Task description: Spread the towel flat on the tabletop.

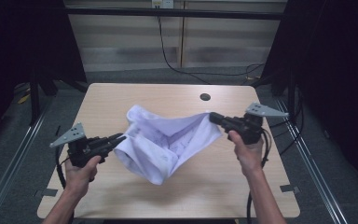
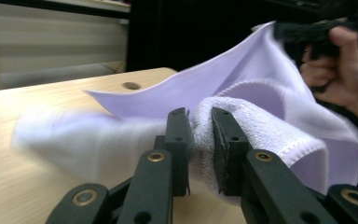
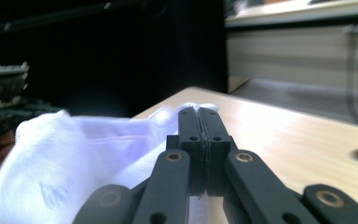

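Table (image 1: 121, 100): a pale wood top with a small round hole (image 1: 205, 97) toward its far right; it serves as the work surface below the lifted cloth.
Towel (image 1: 168, 140): white, hanging above the table's middle between the two grippers, its belly sagging toward the near edge. It seems held by two opposite edges so it can be spread or folded.
Left gripper (image 1: 116, 139): at the near left, clenched on a thick bunched fold of the towel's left edge. The grip takes a roll of cloth, not a single layer, so the jaws stand apart around it.
Right gripper (image 1: 213, 116): at the right, a little farther off, jaws pressed together on a thin edge of the towel, likely a corner.
Left gripper view: shows the terry pile and hemmed edge squeezed between the pads (image 2: 221, 140), and the other hand (image 2: 340, 70) beyond.
Right gripper view: shows the jaws flat together with a sliver of cloth at the tips (image 3: 198, 109), and a faint printed mark (image 3: 51, 193) on the towel.
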{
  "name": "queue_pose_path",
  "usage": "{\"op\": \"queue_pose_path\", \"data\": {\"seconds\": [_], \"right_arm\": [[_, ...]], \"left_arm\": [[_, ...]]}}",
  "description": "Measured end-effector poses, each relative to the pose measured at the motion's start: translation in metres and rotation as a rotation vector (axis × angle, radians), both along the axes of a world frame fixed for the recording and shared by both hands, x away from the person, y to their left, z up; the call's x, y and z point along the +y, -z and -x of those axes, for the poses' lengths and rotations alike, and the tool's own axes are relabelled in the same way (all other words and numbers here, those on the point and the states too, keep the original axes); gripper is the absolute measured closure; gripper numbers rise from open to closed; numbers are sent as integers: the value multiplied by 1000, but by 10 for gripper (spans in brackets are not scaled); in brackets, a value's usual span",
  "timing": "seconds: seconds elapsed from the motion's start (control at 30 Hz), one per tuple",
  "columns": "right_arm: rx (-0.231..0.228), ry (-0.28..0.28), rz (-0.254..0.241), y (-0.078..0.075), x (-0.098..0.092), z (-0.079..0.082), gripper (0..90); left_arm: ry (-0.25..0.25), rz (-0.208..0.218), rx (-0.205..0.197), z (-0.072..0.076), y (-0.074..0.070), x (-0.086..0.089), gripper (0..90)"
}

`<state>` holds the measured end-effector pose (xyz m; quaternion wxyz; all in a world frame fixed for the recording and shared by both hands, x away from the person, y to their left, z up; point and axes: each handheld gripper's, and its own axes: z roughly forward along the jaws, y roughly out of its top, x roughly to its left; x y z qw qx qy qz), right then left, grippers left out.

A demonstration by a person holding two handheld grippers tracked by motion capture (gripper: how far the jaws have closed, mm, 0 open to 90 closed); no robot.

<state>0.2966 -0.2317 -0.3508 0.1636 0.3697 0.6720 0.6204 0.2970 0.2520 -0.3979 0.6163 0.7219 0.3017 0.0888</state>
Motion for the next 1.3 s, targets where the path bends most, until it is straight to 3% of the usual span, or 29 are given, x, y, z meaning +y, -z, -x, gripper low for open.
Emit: {"op": "queue_pose_path", "data": {"seconds": [0.07, 0.13, 0.23, 0.3, 0.4, 0.5, 0.6, 0.7, 0.9, 1.07, 1.17, 1.27, 1.3], "right_arm": [[-2, 54, 2, 0, -15, 4, 893], [21, 80, 16, 9, -27, 8, 893], [81, 113, 69, 35, -37, 16, 893], [129, 121, 115, 54, -39, 23, 892], [197, 98, 166, 81, -39, 34, 890], [240, 68, 197, 98, -37, 46, 856], [248, 59, 218, 103, -33, 53, 788], [232, 70, 218, 99, -31, 54, 699], [238, 18, 224, 99, -14, 40, 607], [268, -55, 261, 111, 23, 16, 523], [286, -104, 297, 120, 47, 2, 474], [309, -143, 315, 130, 64, -10, 416], [315, -149, 325, 133, 69, -13, 403]], "left_arm": [[-26, -21, 33, -2, 13, 11, 779], [-50, -36, 91, -4, 32, 20, 778], [-65, -110, 160, -8, 57, 28, 773], [-66, -135, 187, -9, 65, 30, 753], [-64, -141, 185, -7, 64, 29, 678], [-55, -136, 161, -5, 56, 23, 617], [-41, -134, 145, -4, 49, 13, 556], [-16, -124, 125, -3, 42, 5, 534], [51, -144, 135, -6, 42, -20, 486], [125, -219, 183, -12, 63, -53, 424], [159, -271, 193, -13, 74, -70, 382], [186, -297, 208, -19, 81, -83, 342], [207, -303, 233, -22, 84, -86, 317]]}}
